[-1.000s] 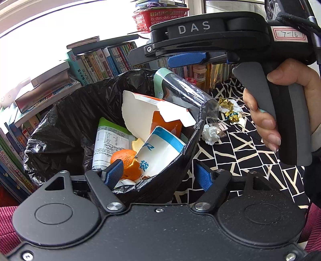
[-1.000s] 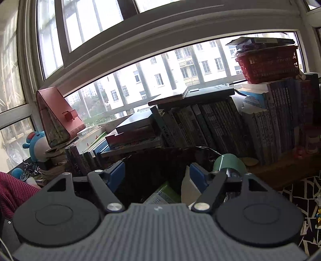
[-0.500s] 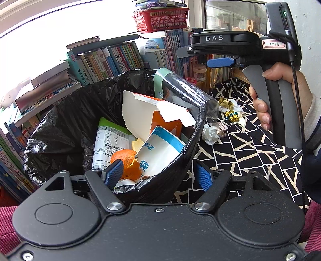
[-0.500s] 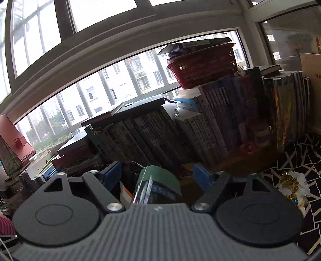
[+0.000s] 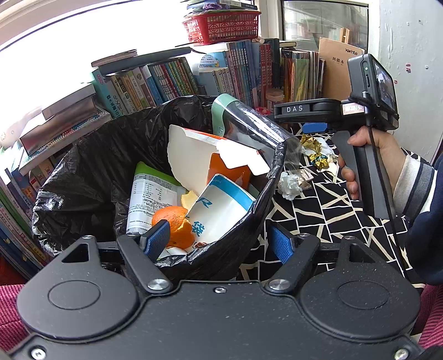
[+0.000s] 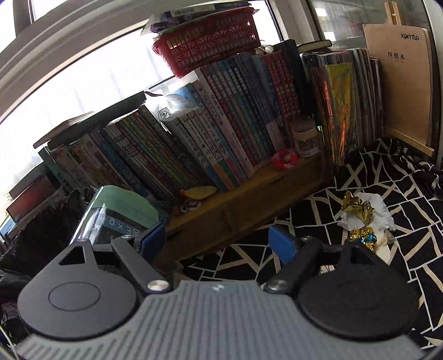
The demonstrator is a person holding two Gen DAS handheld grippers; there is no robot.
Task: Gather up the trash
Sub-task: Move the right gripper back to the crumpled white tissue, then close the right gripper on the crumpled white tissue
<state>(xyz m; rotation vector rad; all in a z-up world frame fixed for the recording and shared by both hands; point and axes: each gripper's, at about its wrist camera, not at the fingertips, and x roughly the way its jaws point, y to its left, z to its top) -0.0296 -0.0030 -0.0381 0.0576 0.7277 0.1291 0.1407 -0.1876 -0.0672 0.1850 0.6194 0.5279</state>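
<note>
The gold foil wrappers [image 6: 357,206] lie far-right of the right gripper [image 6: 216,238], its empty jaws spread; the left gripper [image 5: 220,239] straddles the bin-bag rim [image 5: 265,199], jaws apart.

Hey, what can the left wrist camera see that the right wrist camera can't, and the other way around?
Only the left wrist view shows inside the black trash bag: orange peel, a torn white carton, and the crumpled white paper on the cloth, plus the person's hand.

Only the right wrist view shows the yellow toy on the wooden shelf.

Both show the red basket, the gold foil wrappers and the clear plastic package.
</note>
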